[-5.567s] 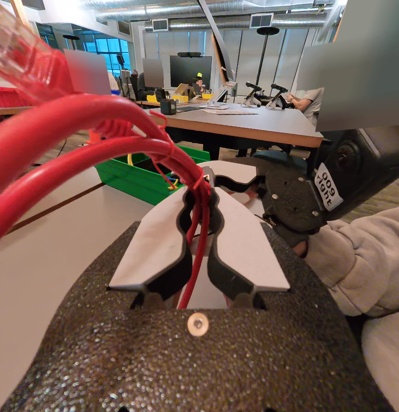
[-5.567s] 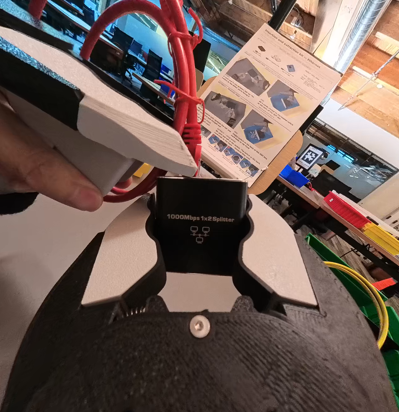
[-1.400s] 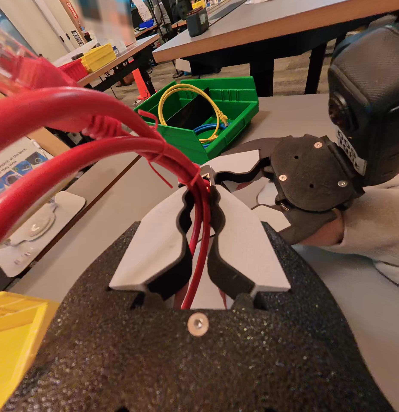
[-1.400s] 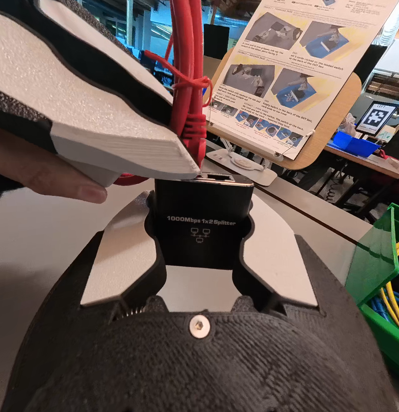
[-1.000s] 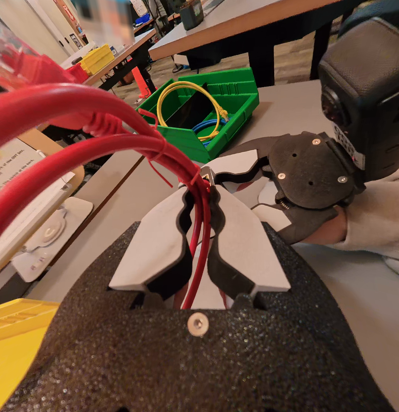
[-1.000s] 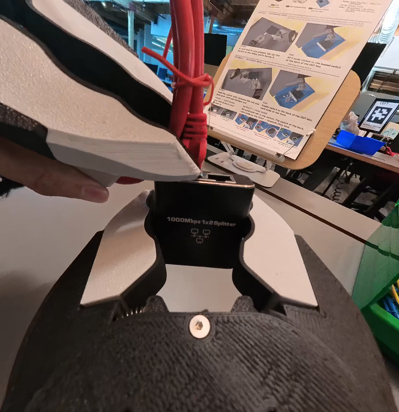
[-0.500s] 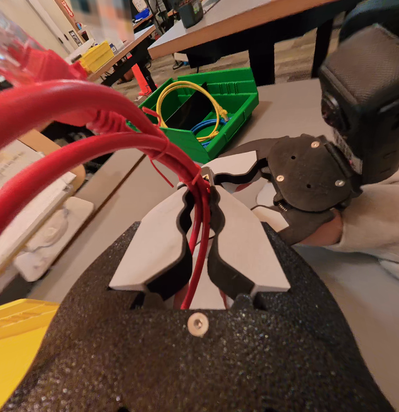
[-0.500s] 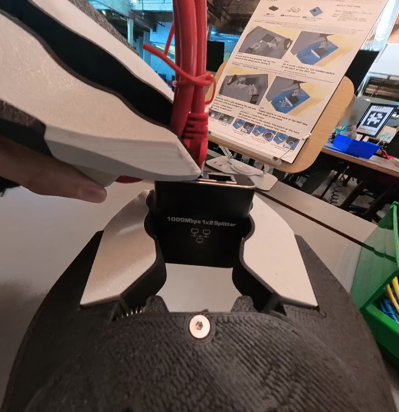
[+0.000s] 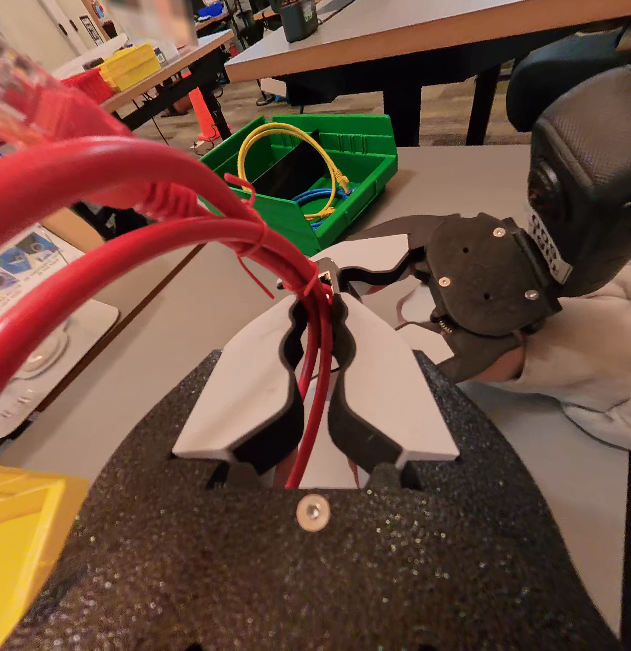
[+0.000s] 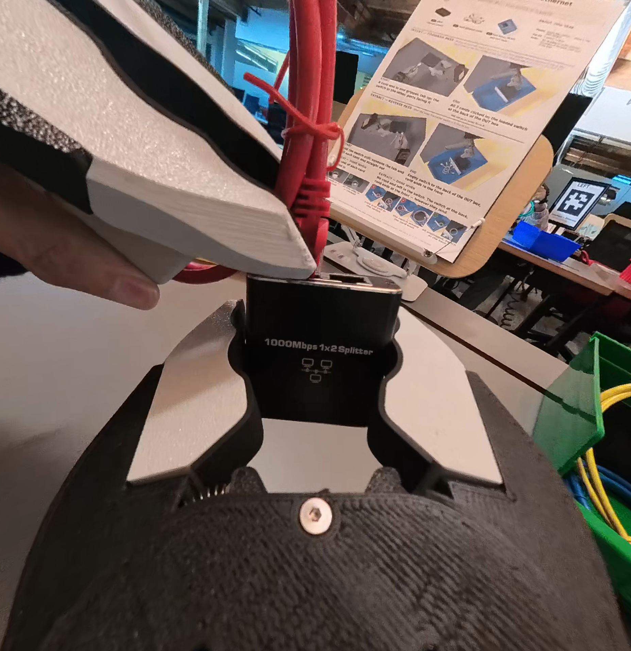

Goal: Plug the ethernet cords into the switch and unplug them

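Note:
My left gripper point(image 9: 317, 303) is shut on a red ethernet cord point(image 9: 317, 338), a coiled bundle held by red ties. The cord's plug end point(image 10: 316, 225) points down at the left port on the top of the black switch point(image 10: 321, 345) and touches its edge. My right gripper point(image 10: 319, 317) is shut on the switch and holds it upright above the table. The right port point(image 10: 349, 280) is empty. In the left wrist view the right gripper point(image 9: 377, 267) sits just beyond my fingertips, with the switch's metal edge point(image 9: 326, 273) showing. The cord's other, clear plug point(image 9: 14, 95) hangs blurred at the upper left.
A green bin point(image 9: 342, 197) with a yellow cord point(image 9: 307, 141) and a blue cord point(image 9: 317, 199) stands on the grey table point(image 9: 448, 176) behind the grippers. An instruction sheet on a wooden stand point(image 10: 448, 141) is at the back. A yellow bin point(image 9: 18, 528) is at the near left. The tips of one gripper are about 5 centimetres away from the tips of the other.
Both grippers have held their grip. The cord's plug has stayed at the switch's left port, and the pair has shifted only slightly over the table.

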`<state>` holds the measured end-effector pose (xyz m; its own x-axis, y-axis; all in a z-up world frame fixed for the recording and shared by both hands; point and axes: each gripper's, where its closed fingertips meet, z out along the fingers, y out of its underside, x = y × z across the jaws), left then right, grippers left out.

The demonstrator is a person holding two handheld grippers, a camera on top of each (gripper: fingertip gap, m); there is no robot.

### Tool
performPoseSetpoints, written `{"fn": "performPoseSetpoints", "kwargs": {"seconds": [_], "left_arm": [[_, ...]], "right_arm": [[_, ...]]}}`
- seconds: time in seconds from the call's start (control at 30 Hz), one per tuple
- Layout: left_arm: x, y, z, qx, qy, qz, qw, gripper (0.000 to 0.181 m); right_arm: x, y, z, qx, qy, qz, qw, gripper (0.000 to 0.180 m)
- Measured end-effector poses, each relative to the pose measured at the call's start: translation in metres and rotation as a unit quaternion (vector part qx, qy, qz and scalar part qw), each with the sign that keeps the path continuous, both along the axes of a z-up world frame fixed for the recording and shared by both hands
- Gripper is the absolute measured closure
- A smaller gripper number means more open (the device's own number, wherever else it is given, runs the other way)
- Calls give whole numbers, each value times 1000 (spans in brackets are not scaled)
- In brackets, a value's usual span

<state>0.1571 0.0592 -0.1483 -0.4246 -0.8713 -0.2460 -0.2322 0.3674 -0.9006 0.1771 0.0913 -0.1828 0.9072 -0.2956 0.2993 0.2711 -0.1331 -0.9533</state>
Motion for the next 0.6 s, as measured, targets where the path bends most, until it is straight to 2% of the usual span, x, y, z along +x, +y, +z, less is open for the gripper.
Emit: {"fn": "performPoseSetpoints", "kwargs": {"seconds": [0.17, 0.37, 0.6], "left_arm": [[-6, -1, 6, -114, -9, -37, 993, 167], [-8, -5, 17, -63, -30, -39, 997, 167], [-12, -4, 24, -64, -52, -46, 996, 167]], "right_arm": [[-2, -3, 10, -10, -56, -14, 998, 102], [-1, -9, 23, -6, -81, -31, 996, 102], [-4, -10, 31, -10, -93, -42, 995, 102]]}}
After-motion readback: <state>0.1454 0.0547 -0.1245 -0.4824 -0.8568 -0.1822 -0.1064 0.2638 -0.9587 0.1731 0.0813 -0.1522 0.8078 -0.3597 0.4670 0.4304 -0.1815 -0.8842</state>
